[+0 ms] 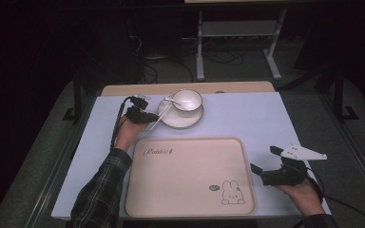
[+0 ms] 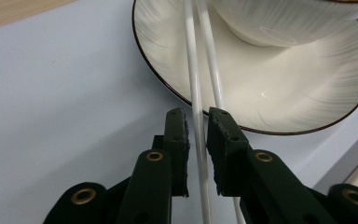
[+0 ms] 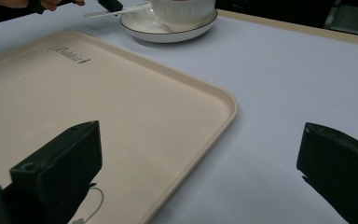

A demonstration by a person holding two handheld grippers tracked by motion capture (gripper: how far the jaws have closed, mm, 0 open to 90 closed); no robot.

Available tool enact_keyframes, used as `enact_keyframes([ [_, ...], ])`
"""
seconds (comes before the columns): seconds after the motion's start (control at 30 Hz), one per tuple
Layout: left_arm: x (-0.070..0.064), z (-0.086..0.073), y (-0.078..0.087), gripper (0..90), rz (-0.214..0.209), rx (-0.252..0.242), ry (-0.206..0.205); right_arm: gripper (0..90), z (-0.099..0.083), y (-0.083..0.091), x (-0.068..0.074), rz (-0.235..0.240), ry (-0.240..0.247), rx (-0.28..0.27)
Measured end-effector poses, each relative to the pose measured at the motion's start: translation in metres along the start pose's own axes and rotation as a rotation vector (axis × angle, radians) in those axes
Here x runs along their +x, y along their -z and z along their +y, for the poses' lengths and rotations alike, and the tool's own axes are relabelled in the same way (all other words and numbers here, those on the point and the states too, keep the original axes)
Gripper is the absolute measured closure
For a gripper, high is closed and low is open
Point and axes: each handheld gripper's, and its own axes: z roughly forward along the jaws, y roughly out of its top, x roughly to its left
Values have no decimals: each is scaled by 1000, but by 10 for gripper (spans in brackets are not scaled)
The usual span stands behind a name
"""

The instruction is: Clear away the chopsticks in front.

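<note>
My left hand-held gripper (image 2: 196, 122) has its jaws drawn close around the thin white handle of the spoon (image 2: 196, 93). In the left gripper view the handle runs straight up between the two black pads, with only slim slivers of gap on either side, so I cannot tell for certain whether the pads press on it. A second pale line beside the handle looks like its reflection or shadow on the glaze. From the high view, I see the left hand-held gripper (image 1: 148, 117) at the far left of the counter (image 1: 247, 118), just beside the saucer (image 1: 183, 119). The spoon (image 1: 164, 110) slants from the jaws up towards the cup (image 1: 187, 100), its bowl end resting at the cup's rim. The cup sits on the saucer, which has a thin dark line round its edge.

My right hand-held gripper (image 1: 265, 160) is well apart from all that, at the near right of the counter, just beside the tray's right edge. Its jaws stand wide apart and hold nothing; in the right gripper view one jaw hangs over the tray (image 3: 121, 93) and the other over the bare counter.

The beige tray lies in the near middle. Cursive writing at its far left corner reads "Rabbit" as far as I can make out, and a small rabbit drawing (image 1: 232, 192) sits at its near right corner, with a tiny green mark beside it that I cannot read.
</note>
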Motion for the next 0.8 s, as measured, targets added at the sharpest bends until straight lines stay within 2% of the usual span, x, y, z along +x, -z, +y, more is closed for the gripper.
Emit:
enact_keyframes([
  [0.3, 0, -1, -5, 815, -2, 9, 4, 0, 0, 0, -1, 1, -2, 0],
  [0.7, -2, 0, -6, 851, 35, 22, -6, 0, 0, 0, -1, 2, -3, 0],
  [0.8, 1, 0, -2, 854, 30, 3, 14, 0, 0, 1, -1, 2, -3, -1],
])
